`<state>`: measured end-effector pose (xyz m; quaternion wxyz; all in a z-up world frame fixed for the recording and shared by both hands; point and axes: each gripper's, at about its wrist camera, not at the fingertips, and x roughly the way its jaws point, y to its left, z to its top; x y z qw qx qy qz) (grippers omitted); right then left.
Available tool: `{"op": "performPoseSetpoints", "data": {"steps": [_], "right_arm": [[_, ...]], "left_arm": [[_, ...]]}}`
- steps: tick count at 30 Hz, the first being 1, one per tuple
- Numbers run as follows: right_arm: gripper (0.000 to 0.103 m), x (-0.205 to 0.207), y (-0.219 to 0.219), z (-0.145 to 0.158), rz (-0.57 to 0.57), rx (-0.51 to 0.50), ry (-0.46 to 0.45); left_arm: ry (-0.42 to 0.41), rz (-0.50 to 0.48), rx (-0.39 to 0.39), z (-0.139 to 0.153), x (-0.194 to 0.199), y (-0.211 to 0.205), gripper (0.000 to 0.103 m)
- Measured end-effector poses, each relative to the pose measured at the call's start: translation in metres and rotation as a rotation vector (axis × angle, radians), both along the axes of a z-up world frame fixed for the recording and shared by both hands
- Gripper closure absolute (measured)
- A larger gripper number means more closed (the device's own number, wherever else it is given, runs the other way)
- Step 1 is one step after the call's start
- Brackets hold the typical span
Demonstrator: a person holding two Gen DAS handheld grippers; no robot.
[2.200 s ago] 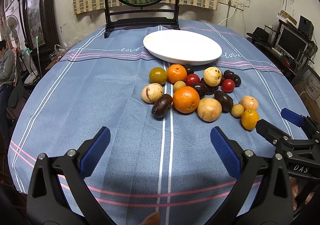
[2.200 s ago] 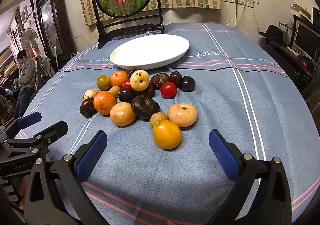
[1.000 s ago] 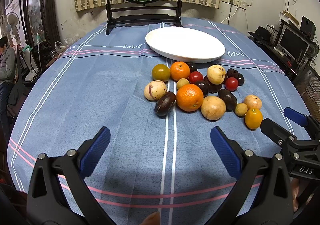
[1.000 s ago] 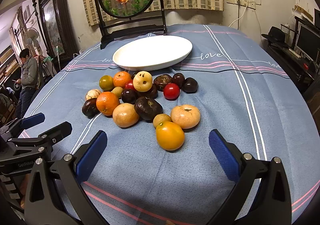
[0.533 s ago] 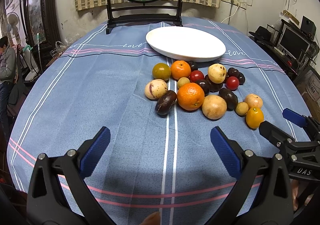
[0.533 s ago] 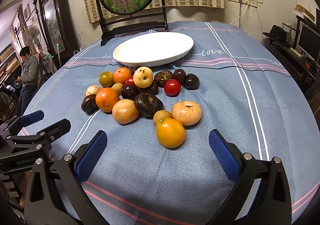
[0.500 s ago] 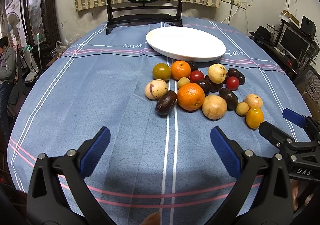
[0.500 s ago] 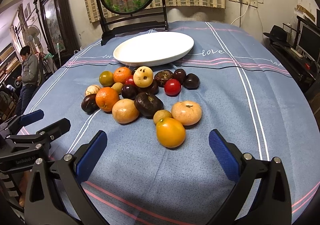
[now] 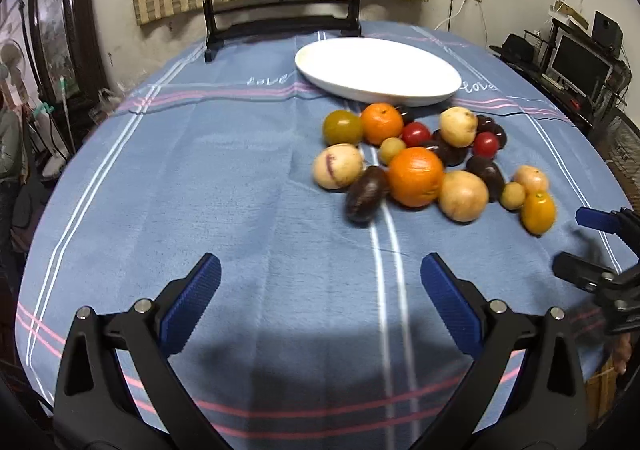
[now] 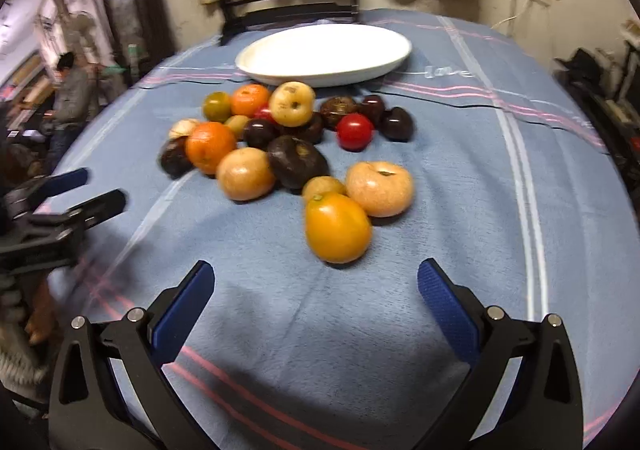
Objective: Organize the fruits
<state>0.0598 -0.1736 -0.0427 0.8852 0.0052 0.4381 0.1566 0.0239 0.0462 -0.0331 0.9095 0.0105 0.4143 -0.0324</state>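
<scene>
The right gripper (image 10: 316, 290) hangs over the blue-clothed surface (image 10: 460, 178), fingers wide apart and empty, the yellow-orange fruit (image 10: 337, 227) just beyond at 12 o'clock; the left gripper (image 9: 320, 292) gapes likewise, holding nothing; the fruit heap (image 9: 416, 154) lies at 1 o'clock; beyond it sits the white plate (image 9: 376, 70), bare.
</scene>
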Motion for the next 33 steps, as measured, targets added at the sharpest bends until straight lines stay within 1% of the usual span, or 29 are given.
{"op": "performPoseSetpoints", "data": {"steps": [2, 5, 9, 10, 11, 12, 13, 14, 16, 17, 18, 19, 20, 21, 22, 23, 25, 28, 29, 31, 33], "right_arm": [[0.001, 0.002, -0.005, 0.002, 0.033, 0.023, 0.011], [0.001, 0.004, -0.014, 0.009, 0.027, 0.030, -0.023], [0.002, 0.010, -0.022, 0.012, 0.025, 0.059, -0.031], [0.006, 0.011, -0.022, 0.011, 0.029, 0.065, -0.027], [0.013, 0.013, -0.022, 0.009, 0.032, 0.069, -0.019], [0.016, 0.016, -0.021, 0.007, 0.036, 0.079, -0.007], [0.022, 0.020, -0.021, 0.003, 0.043, 0.100, 0.014], [0.024, 0.022, -0.021, 0.000, 0.045, 0.112, 0.026], [0.024, 0.026, -0.021, -0.005, 0.045, 0.122, 0.039], [0.024, 0.028, -0.021, -0.007, 0.043, 0.126, 0.044], [0.024, 0.029, -0.022, -0.008, 0.042, 0.132, 0.049], [0.025, 0.030, -0.022, -0.010, 0.042, 0.143, 0.057], [0.027, 0.031, -0.023, -0.012, 0.042, 0.150, 0.061], [0.028, 0.032, -0.023, -0.014, 0.040, 0.152, 0.063], [0.031, 0.033, -0.025, -0.016, 0.037, 0.162, 0.069], [0.033, 0.033, -0.026, -0.017, 0.040, 0.182, 0.072], [0.033, 0.035, -0.030, -0.016, 0.047, 0.226, 0.068], [0.037, 0.038, -0.031, -0.017, 0.045, 0.228, 0.076], [0.041, 0.038, -0.030, -0.017, 0.048, 0.228, 0.077], [0.050, 0.038, -0.027, -0.018, 0.058, 0.222, 0.081], [0.053, 0.037, -0.026, -0.019, 0.055, 0.208, 0.077]], "left_arm": [[0.024, -0.003, -0.006, -0.001, 0.011, 0.004, 0.002], [0.024, -0.018, 0.037, -0.002, 0.026, -0.001, 0.002], [0.022, -0.067, 0.011, -0.006, 0.037, -0.007, 0.003], [0.024, -0.079, 0.009, -0.008, 0.039, -0.010, 0.006], [0.030, -0.095, 0.008, -0.011, 0.041, -0.013, 0.008], [0.038, -0.111, 0.009, -0.013, 0.044, -0.016, 0.013], [0.043, -0.118, 0.013, -0.015, 0.046, -0.018, 0.017], [0.051, -0.126, 0.013, -0.017, 0.049, -0.019, 0.019], [0.064, -0.148, -0.006, -0.019, 0.054, -0.022, 0.029], [0.067, -0.157, -0.018, -0.019, 0.056, -0.022, 0.031], [0.067, -0.167, -0.029, -0.019, 0.057, -0.022, 0.035], [0.067, -0.177, -0.038, -0.019, 0.058, -0.024, 0.043], [0.071, -0.189, -0.045, -0.019, 0.059, -0.025, 0.048], [0.079, -0.201, -0.046, -0.022, 0.061, -0.028, 0.058], [0.081, -0.203, -0.040, -0.024, 0.062, -0.030, 0.061], [0.084, -0.200, -0.034, -0.026, 0.064, -0.031, 0.061], [0.087, -0.201, -0.042, -0.025, 0.067, -0.029, 0.061], [0.089, -0.192, -0.046, -0.025, 0.073, -0.028, 0.062], [0.086, -0.192, -0.048, -0.025, 0.074, -0.028, 0.064], [0.078, -0.201, -0.059, -0.024, 0.074, -0.027, 0.070], [0.074, -0.201, -0.064, -0.024, 0.074, -0.027, 0.071]]}}
